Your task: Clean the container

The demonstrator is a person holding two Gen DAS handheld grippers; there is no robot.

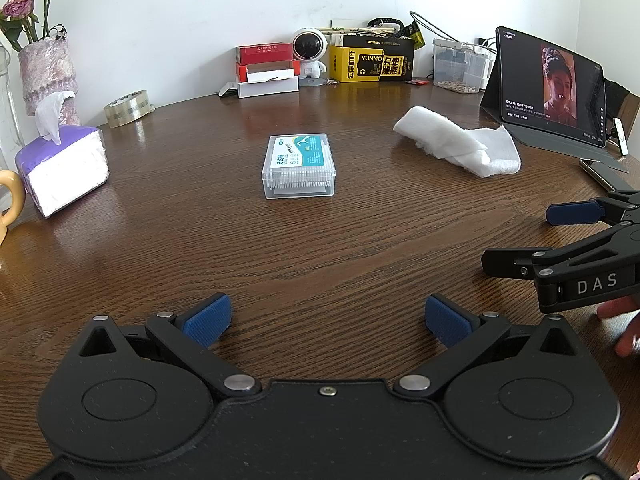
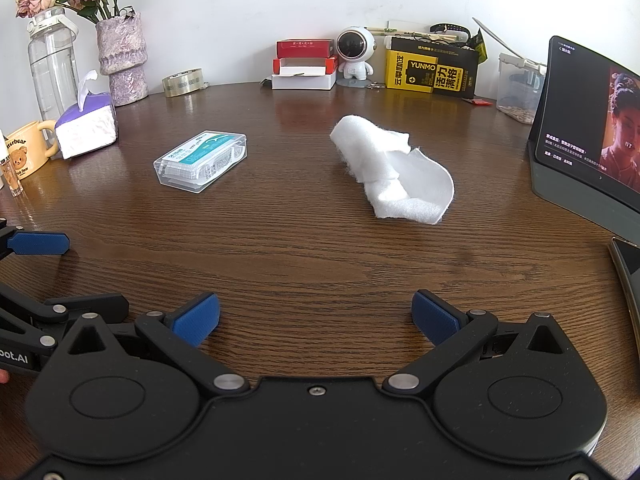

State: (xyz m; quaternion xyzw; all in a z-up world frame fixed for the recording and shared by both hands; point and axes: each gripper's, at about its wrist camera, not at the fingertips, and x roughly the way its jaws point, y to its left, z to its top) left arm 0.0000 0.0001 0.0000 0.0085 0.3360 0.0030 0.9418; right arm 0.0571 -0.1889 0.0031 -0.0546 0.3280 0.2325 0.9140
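- The left gripper [image 1: 327, 320] has its blue-padded fingers [image 1: 208, 319] spread wide, holding and touching nothing; bare wood shows between them.
- The right gripper [image 2: 316, 318] is likewise wide open with nothing between its pads [image 2: 435, 317].
- The clear plastic container [image 1: 299, 165] lies flat on the table, lid closed, straight ahead of the left fingers and well apart from them; from the right fingers it sits ahead and to the left.
- A crumpled white cloth [image 2: 394, 172] lies ahead of the right fingers, slightly to their right, apart from the container.
- The surface is a dark wood-grain table [image 2: 304, 256] against a white wall.
- Along the far edge stand a yellow-and-black box [image 2: 431, 67] reading "YUNMO", a small astronaut figure [image 2: 355, 53], a tape roll [image 2: 184, 81] and a vase of dried roses [image 2: 122, 58].
- Far right of the fingers, a propped tablet [image 1: 554, 88] shows a video.
- The right tool's body reads "DAS"; a mug [image 2: 24, 154] at far left reads "Butterbear".
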